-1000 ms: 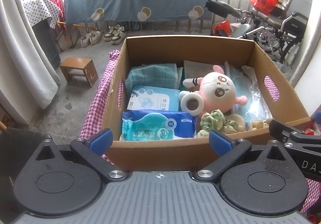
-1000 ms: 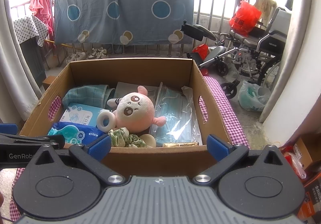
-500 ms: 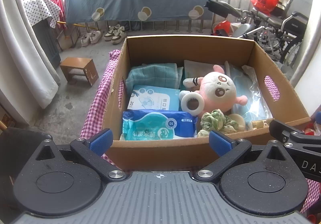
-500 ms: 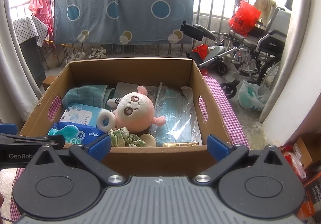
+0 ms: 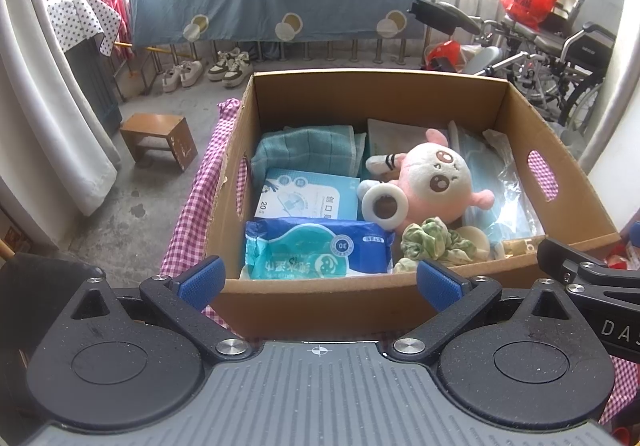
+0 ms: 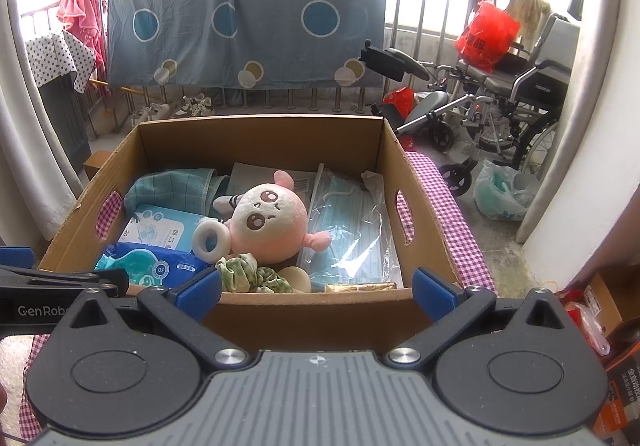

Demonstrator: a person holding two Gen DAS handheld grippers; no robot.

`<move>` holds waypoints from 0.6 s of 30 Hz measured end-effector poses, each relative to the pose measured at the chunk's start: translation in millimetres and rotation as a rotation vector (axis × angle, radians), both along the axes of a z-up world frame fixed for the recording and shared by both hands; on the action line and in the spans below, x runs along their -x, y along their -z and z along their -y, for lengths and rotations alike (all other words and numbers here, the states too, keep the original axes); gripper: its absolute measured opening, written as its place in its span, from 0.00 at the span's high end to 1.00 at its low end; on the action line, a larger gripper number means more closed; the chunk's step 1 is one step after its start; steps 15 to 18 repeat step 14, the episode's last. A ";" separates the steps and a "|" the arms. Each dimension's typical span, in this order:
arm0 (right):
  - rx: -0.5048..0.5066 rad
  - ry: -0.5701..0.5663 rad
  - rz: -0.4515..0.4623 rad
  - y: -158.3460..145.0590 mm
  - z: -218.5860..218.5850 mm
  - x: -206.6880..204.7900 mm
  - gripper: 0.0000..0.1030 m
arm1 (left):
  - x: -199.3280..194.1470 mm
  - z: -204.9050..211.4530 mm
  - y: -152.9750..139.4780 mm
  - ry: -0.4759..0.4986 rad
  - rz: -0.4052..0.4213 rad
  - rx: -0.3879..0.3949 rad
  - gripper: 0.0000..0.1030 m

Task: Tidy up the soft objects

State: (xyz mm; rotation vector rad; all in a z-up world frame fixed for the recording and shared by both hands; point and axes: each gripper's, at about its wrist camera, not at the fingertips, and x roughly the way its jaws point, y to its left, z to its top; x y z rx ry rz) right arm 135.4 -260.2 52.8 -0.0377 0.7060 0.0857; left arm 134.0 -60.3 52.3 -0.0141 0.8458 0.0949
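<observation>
Right now your left hand-held gripper (image 5: 318, 282) and right hand-held gripper (image 6: 318, 290) both gape empty just short of the box's (image 5: 320, 302) near wall. Inside it lie a round pink plush (image 5: 434, 176) at the middle, a crinkly green scrunchie (image 5: 434, 244) nearer you, a slick wipes pack (image 5: 316, 250) left, a folded teal towel (image 5: 306, 150) behind. Whether sorting starts or ends here is unclear; pinch fabric, not film.

Left hand-held gripper (image 5: 319, 280) and right hand-held gripper (image 6: 317, 288) gape wide (both empty), side by side.
</observation>
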 end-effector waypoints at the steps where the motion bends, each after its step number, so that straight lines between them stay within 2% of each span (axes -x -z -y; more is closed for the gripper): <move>1: 0.000 0.000 0.000 0.1 -0.1 0.0 0.00 | 0.1 0.1 0.0 0.000 0.000 0.001 0.01; 18: 0.001 0.000 0.000 0.2 -0.3 0.4 0.00 | 1.7 0.7 -0.7 -0.006 -0.004 0.001 0.01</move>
